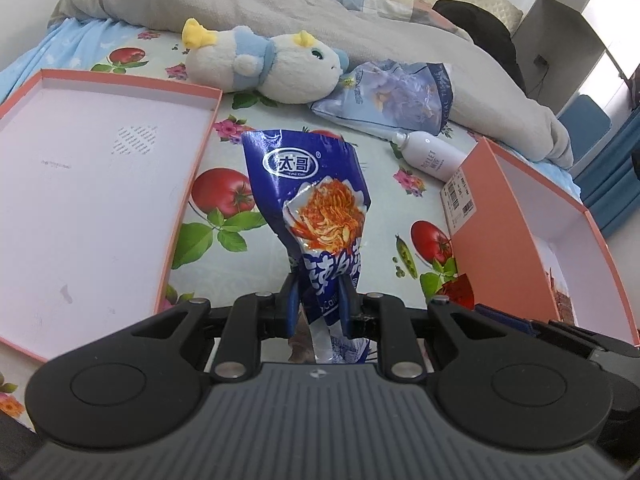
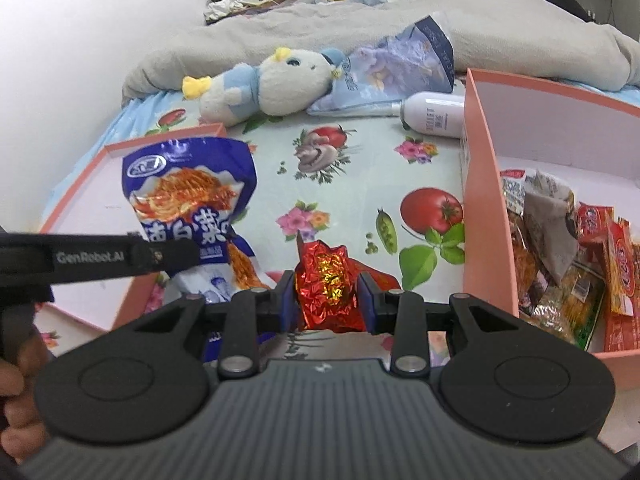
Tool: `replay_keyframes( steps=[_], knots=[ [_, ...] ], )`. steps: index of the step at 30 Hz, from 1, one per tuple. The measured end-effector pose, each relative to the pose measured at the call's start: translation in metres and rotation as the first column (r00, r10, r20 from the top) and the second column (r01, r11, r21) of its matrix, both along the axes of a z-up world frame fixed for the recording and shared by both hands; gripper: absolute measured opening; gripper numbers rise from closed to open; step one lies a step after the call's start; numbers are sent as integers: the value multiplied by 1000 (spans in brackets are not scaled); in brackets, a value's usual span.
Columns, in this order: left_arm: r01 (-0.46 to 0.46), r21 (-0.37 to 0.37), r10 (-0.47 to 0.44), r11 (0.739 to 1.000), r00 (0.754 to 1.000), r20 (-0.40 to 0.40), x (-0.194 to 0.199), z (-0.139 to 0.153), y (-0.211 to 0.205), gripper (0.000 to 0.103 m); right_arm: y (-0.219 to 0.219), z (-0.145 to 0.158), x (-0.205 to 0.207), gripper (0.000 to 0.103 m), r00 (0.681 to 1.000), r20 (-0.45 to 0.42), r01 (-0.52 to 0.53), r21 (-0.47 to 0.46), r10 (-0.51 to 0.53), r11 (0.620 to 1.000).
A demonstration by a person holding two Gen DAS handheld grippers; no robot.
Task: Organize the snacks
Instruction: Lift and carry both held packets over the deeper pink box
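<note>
Both pics bright, soft daylight. Left wrist pic: light comes in from the window (image 1: 612,24) top right, very white there, no detail. Shadows soft & faint. Shiny glare on the blue snack bag (image 1: 316,208) & on the red foil snack (image 2: 328,288). Right wrist pic: blue bag & the strap (image 2: 100,258) a bit blurry, wall (image 2: 80,40) glows white. Edges bend & curve, fisheye. Corners go dark
</note>
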State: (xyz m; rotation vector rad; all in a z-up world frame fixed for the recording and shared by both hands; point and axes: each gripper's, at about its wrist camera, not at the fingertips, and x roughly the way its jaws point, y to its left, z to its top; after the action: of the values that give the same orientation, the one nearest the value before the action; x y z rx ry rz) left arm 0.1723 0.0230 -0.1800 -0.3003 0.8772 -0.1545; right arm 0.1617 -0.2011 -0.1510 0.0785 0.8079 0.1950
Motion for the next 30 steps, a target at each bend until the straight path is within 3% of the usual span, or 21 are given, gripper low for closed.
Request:
replay_keyframes(
  steps=[13,30],
  knots=[
    [67,-1,-66,998,996,66,9,58,-3,23,-9,58,0,36,993,104,42,39,-46,998],
    [164,14,-163,986,955,247,33,156,-56,23,-64,129,-7,36,943,292,153,47,-160,987]
  ],
)
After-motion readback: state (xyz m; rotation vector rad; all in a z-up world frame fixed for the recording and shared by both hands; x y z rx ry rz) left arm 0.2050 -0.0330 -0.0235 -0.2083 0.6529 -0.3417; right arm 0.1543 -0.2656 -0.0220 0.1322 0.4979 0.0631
